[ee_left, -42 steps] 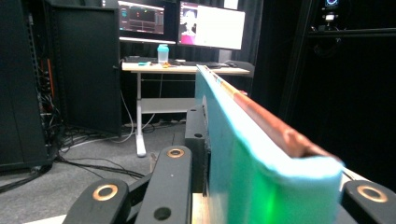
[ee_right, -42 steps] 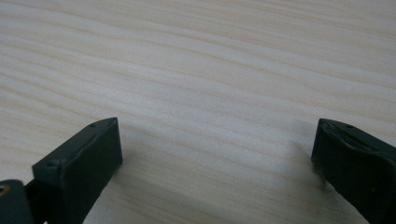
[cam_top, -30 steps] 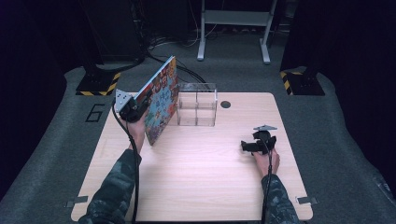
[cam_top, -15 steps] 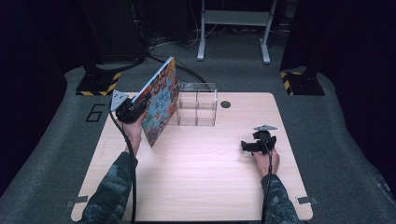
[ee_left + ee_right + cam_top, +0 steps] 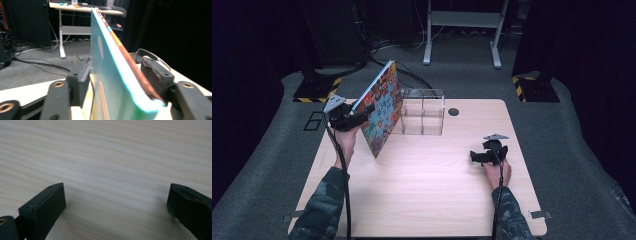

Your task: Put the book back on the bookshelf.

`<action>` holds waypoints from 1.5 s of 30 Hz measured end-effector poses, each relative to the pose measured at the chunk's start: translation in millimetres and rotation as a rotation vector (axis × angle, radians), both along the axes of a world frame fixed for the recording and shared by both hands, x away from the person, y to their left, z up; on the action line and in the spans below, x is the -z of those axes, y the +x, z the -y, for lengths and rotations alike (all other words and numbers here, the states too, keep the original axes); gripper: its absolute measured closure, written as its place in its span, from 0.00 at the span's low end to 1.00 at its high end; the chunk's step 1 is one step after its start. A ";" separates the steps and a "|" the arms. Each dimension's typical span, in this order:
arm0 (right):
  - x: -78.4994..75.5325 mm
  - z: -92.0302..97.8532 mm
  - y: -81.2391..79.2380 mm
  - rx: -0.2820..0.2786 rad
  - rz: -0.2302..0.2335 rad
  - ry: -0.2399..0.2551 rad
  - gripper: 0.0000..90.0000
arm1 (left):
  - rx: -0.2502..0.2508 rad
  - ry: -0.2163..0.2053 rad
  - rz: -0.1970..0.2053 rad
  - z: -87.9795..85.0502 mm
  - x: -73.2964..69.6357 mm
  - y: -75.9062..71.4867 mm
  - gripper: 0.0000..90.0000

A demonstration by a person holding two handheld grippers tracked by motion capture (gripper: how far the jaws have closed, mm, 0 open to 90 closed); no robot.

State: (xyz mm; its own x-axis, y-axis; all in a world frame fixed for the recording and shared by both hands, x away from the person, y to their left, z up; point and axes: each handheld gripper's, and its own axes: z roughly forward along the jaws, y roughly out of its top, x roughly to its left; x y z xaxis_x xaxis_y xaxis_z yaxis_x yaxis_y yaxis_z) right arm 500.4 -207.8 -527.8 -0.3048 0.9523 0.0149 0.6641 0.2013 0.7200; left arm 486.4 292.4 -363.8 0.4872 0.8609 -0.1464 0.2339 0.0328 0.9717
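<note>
- High view: right gripper (image 5: pixel 477 156) low over the wooden table (image 5: pixel 422 200), near its right edge, jaws spread wide with bare wood between them
- Left gripper (image 5: pixel 359 116) raised at the table's left, jaws pinching a colourful book (image 5: pixel 382 112) by its edge, book tilted, lower corner near the tabletop
- Clear plastic box (image 5: pixel 423 111) just beside the book, toward the far edge
</note>
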 end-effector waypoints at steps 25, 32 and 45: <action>-0.1 -0.8 -0.2 0.009 -0.002 0.004 0.02 | 0.088 0.284 -0.148 -7.8 9.8 -68.7 0.04; -0.1 -0.6 -0.2 0.005 -0.003 0.004 0.02 | 0.064 0.330 -0.233 -17.6 46.7 -84.3 0.03; 0.2 -1.0 -0.2 0.011 0.003 0.002 0.02 | 0.002 0.402 -0.391 -39.6 123.0 -102.7 0.00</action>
State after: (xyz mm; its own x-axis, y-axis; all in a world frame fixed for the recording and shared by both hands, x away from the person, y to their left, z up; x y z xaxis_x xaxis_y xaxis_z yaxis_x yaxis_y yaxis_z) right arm 500.2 -206.8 -528.0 -0.2940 0.9557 0.0163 0.6645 0.1921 0.7222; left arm 383.7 332.0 -486.8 0.4641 0.8855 0.0235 0.5787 -0.3232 0.7487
